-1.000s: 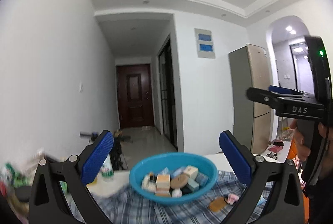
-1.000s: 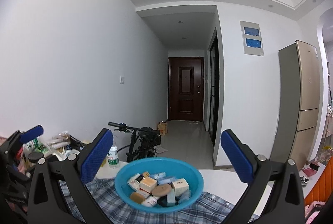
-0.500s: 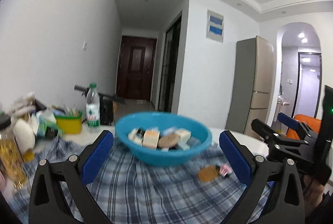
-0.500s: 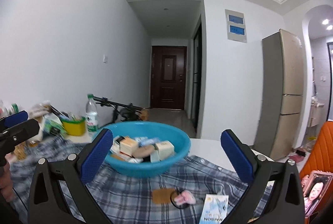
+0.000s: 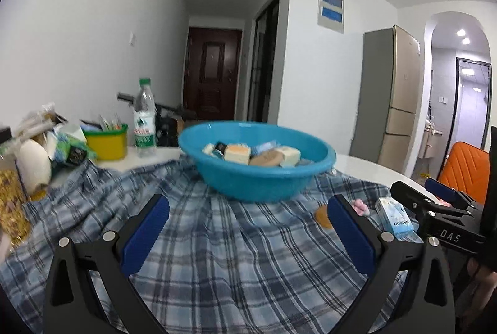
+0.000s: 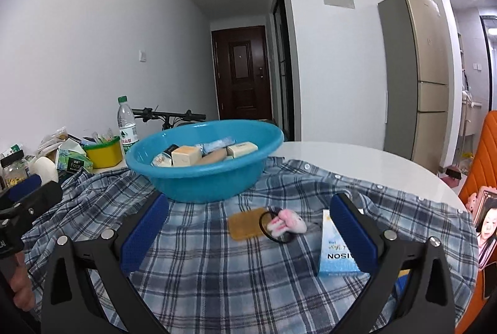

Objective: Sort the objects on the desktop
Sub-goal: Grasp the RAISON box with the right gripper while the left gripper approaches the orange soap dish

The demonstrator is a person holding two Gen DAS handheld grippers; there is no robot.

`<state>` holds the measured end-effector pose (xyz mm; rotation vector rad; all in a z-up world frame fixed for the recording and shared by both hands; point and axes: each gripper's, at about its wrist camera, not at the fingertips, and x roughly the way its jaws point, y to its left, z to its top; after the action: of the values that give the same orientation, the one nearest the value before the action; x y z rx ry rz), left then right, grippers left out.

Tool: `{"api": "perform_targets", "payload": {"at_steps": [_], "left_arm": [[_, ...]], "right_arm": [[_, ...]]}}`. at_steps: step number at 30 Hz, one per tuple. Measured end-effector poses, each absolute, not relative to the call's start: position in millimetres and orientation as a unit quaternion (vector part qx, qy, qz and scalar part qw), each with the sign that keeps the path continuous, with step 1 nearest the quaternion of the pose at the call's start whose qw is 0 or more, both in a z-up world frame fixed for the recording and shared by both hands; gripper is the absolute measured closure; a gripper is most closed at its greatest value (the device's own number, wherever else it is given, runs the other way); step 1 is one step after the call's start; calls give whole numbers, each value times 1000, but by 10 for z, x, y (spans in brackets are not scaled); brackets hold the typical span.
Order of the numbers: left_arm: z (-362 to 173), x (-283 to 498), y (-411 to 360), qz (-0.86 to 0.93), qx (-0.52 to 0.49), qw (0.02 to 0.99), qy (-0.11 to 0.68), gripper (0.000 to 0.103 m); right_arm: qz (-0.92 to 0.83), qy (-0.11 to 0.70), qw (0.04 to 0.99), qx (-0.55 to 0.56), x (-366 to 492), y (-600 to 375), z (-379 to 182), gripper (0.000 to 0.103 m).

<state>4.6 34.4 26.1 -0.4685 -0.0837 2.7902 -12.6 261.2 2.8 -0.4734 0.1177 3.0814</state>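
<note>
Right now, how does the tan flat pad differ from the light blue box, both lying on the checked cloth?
The tan flat pad is thin, plain and lies nearer the blue basin. The light blue box is thicker, printed with letters, and partly hidden behind the right gripper finger. Both rest outside the basin on the checked cloth.

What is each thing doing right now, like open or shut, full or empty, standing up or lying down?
left gripper: open, holding nothing
right gripper: open, holding nothing
blue basin: upright, holding soaps and small packets
water bottle: standing, cap on
light blue box: lying flat on the plaid cloth
hair tie: lying loose beside the tan pad
yellow tub: upright, stuffed with packets
</note>
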Motion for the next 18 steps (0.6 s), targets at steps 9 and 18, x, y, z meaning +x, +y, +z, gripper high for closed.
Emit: {"api": "perform_targets", "payload": {"at_steps": [9, 18], "left_arm": [[200, -199, 670, 948, -246, 200, 12, 0], [-36, -690, 1354, 867, -354, 318, 147, 0]], "right_arm": [[979, 29, 17, -203, -207, 2762, -40, 0], [957, -3, 44, -288, -472, 3032, -116, 0]]}}
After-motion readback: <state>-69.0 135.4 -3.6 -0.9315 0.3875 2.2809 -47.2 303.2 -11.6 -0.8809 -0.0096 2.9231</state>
